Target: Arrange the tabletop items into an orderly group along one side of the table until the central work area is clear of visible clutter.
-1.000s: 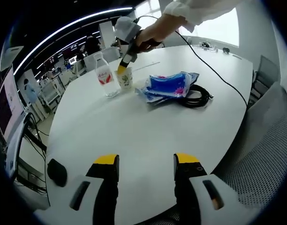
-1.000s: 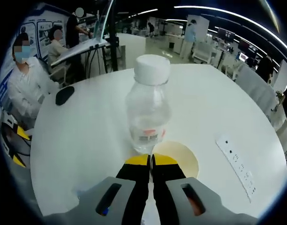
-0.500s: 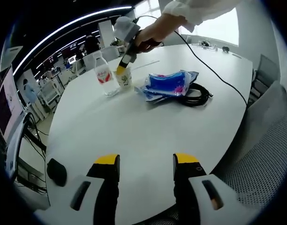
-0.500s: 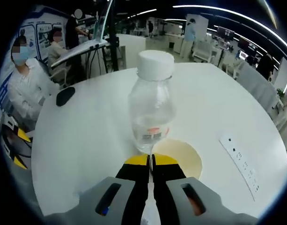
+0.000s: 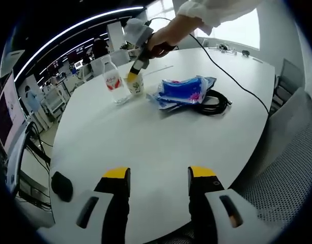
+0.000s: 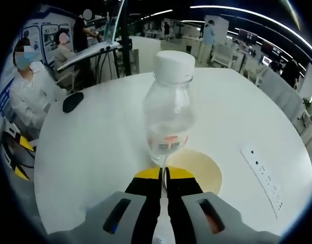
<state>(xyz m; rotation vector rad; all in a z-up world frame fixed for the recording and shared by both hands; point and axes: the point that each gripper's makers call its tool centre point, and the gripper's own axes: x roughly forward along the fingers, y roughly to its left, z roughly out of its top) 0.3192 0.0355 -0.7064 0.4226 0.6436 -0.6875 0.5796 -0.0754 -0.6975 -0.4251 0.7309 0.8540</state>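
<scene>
Jaws of my right gripper (image 6: pixel 164 174) are pressed together on the near rim of the paper cup (image 6: pixel 199 170), as they were a second ago; its pale inside shows just past the yellow tips. Behind the cup and touching its edge in my right gripper view stands the clear water bottle (image 6: pixel 169 114), upright, white cap on. It now sits a little higher and further right in that view than it did a second ago, and the cup's opening looks a bit wider, so my hand has shifted slightly. A flat white strip with small dots (image 6: pixel 264 181) lies on the desk (image 6: pixel 89 147) to the right, and a dark mouse (image 6: pixel 73 101) lies far off to the left.

My left gripper (image 5: pixel 159 175) hangs low over the near edge of the desk (image 5: pixel 145 142) with its jaws wide apart and nothing between them, unchanged from before. From there I see my right gripper (image 5: pixel 138 61) reaching down onto the cup (image 5: pixel 136 85), the bottle (image 5: pixel 113 81) just beside it, and a blue packet (image 5: pixel 183 91) lying on a coil of black cable (image 5: pixel 214 104) nearby. The mouse (image 5: pixel 61 186) sits near the desk's left edge.
</scene>
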